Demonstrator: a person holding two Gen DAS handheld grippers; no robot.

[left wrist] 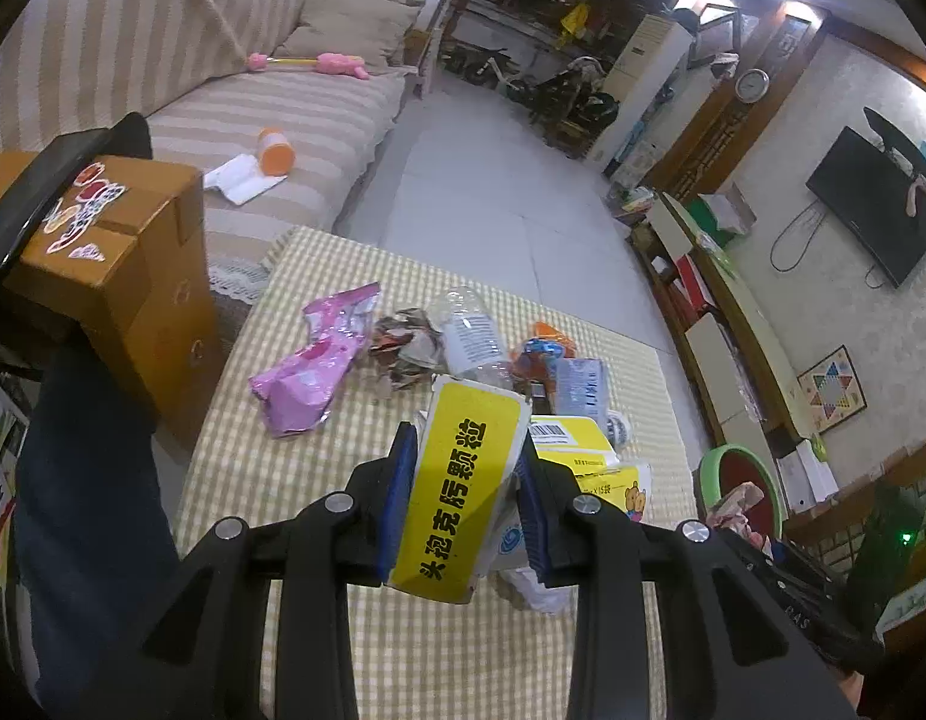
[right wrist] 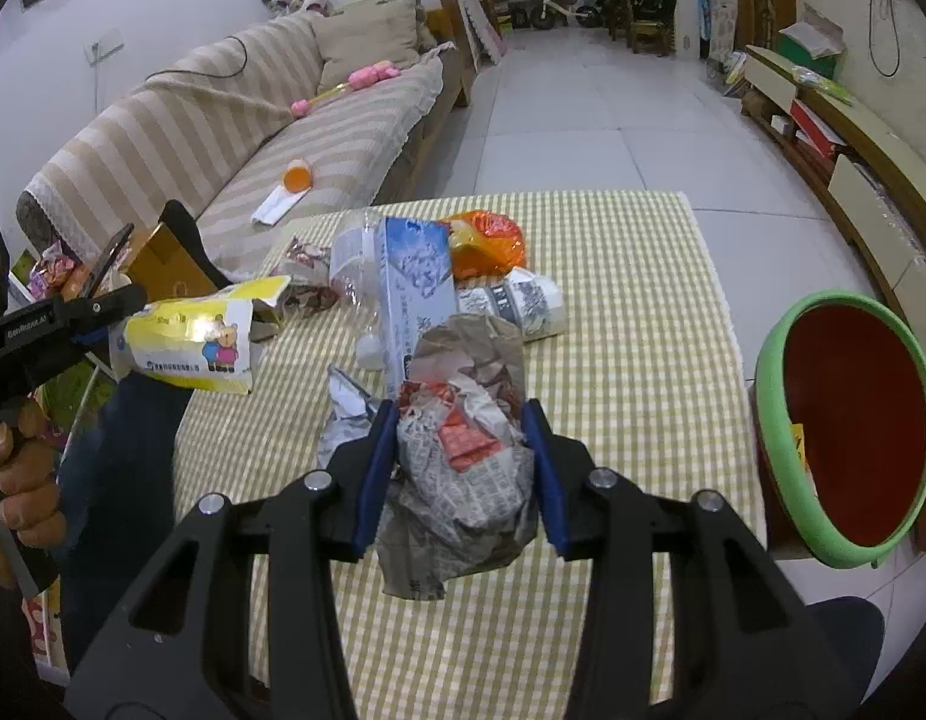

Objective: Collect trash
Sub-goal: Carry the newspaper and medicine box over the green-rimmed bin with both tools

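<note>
My left gripper (left wrist: pixel 466 450) is shut on a flattened yellow medicine box (left wrist: pixel 457 480) and holds it above the checked table (left wrist: pixel 319 540). It also shows in the right wrist view (right wrist: pixel 190 339) at the left, held in the air. My right gripper (right wrist: pixel 463 420) is shut on a crumpled newspaper wad (right wrist: pixel 463 468) above the table (right wrist: pixel 643 330). A green-rimmed red bin (right wrist: pixel 847 438) stands to the right of the table, also in the left wrist view (left wrist: pixel 742 480). More trash lies on the table: a pink wrapper (left wrist: pixel 313 366), a clear bottle (left wrist: pixel 472 336), an orange bag (right wrist: pixel 487 243).
A cardboard box (left wrist: pixel 121 258) with stickers stands left of the table. A striped sofa (right wrist: pixel 253 138) runs behind it with an orange cup (right wrist: pixel 297 176) and a pink toy (right wrist: pixel 367 77). A low cabinet (right wrist: pixel 853 168) lines the right wall.
</note>
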